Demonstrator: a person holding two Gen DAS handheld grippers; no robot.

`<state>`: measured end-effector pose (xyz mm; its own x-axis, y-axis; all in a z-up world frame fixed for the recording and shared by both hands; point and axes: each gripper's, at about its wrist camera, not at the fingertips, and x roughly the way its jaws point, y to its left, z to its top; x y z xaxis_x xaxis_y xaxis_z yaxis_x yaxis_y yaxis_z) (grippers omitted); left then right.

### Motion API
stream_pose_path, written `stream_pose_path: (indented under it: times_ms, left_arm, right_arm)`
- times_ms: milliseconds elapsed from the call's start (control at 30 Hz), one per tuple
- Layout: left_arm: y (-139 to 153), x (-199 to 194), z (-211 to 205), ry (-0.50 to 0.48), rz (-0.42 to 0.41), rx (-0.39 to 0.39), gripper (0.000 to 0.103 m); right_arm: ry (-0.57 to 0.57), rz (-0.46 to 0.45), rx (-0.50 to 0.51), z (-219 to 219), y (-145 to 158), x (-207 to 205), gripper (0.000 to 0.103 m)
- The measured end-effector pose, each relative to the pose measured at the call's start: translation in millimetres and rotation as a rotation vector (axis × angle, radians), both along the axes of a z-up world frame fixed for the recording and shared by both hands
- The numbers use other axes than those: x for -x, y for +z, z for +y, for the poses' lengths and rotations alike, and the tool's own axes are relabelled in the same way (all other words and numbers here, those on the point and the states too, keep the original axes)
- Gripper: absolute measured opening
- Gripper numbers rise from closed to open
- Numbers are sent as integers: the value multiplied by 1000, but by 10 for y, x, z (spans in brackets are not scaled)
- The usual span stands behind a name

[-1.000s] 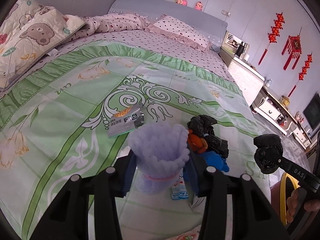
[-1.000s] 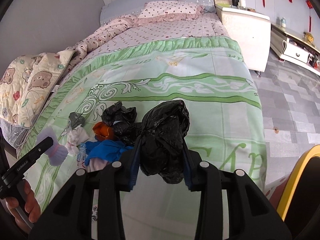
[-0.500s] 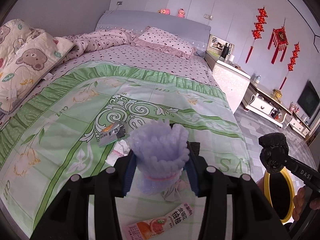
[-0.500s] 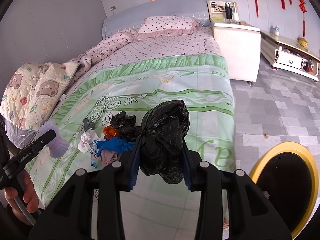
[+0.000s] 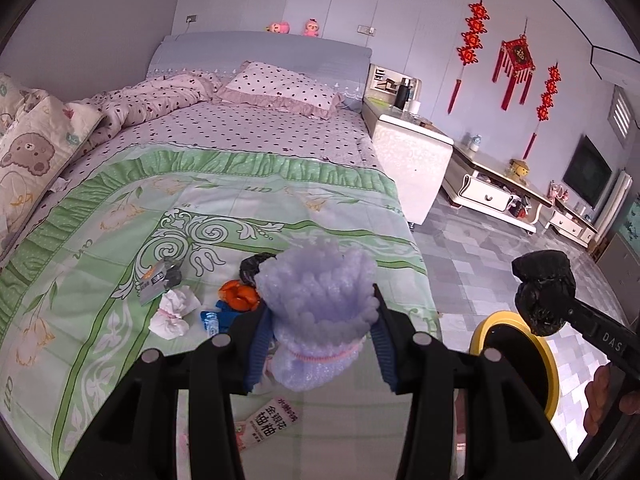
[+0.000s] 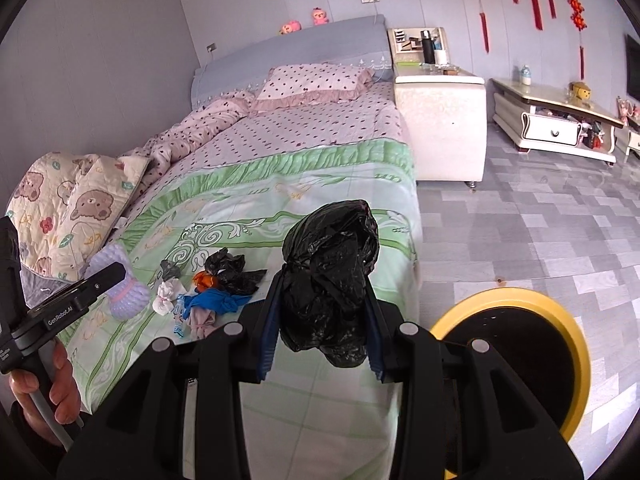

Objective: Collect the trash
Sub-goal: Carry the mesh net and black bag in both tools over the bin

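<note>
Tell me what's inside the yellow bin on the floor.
Only a dark interior shows inside the yellow bin; no contents can be made out. The right gripper, shut on the black bag, and its body cover the near part of the opening.

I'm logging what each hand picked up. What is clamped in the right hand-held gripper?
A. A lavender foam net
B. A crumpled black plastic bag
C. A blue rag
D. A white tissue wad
B: the right hand-held gripper has its blue pads pressed on a crumpled black plastic bag.
</note>
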<state>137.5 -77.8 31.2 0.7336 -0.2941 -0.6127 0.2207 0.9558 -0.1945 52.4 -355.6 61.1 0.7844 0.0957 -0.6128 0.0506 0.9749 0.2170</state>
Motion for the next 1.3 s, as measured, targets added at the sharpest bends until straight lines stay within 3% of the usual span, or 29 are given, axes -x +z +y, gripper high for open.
stream_pose_path:
  times_ms: [533,867,1300]
  left_arm:
    - [137,25,-1132,-198,13,2,43]
    - [-35,-23,-1812,-290,56,-4,43]
    - [-424,-19,-2477,-381,134,-13,43]
  right_arm:
    - [-142,-12,-8,-924,92,488,35]
    - [-218,5,-12,-1413,17,712,35]
    - [-277,57,-58,-1874,-303,798,35]
